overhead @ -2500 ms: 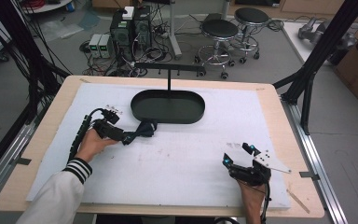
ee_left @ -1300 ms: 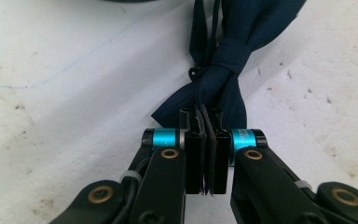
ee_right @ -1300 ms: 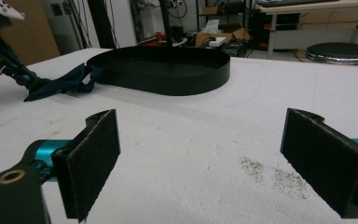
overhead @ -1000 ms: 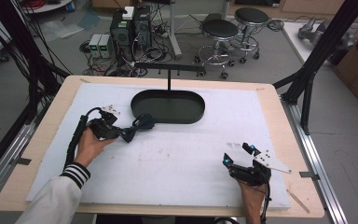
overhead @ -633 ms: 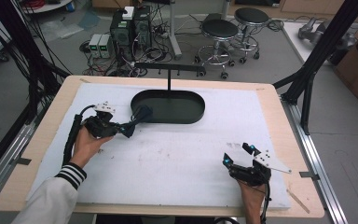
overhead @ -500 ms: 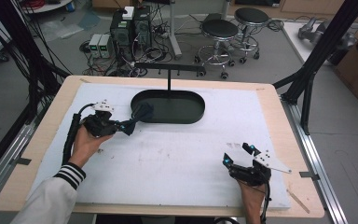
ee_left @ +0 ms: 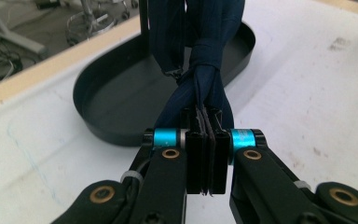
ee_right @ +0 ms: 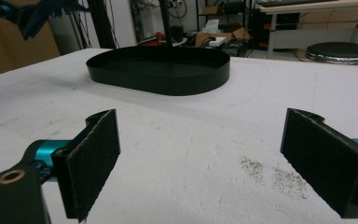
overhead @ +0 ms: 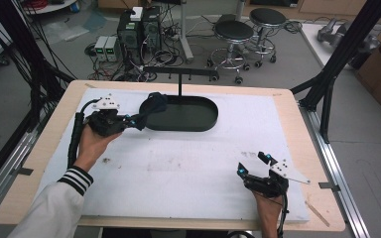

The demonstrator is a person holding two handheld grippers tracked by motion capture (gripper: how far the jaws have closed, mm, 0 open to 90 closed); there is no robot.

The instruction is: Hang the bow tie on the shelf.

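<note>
Cloth (ee_left: 205, 70): dark blue, bunched and twisted; pinched at its near end by the left tool, the rest held up over the tray's left end. In the high view it shows as a dark bundle (overhead: 154, 103) at the tray's left rim.
Left tool (overhead: 138, 121): far left of the counter, held in the left hand (overhead: 93, 144); jaws pressed tight on the cloth, folds of fabric squeezed between the pads (ee_left: 196, 161). Points right, toward the tray.
Tray (overhead: 198, 115): black, oval, shallow, far centre of the counter; a thin black post with a crossbar (overhead: 179, 74) stands at its far edge. Inside looks bare where it shows in the left gripper view (ee_left: 121, 98).
Right tool (overhead: 254, 165): near right of the counter, well apart from the tray; jaws spread wide, nothing between them. Its pads (ee_right: 93, 158) frame bare counter, the tray (ee_right: 168, 77) beyond.
Counter (overhead: 188, 168): white sheet on a wooden top, scuffed and speckled with dark marks near the right tool.
Sleeve (overhead: 54, 208): white with a striped cuff, on the left arm.
</note>
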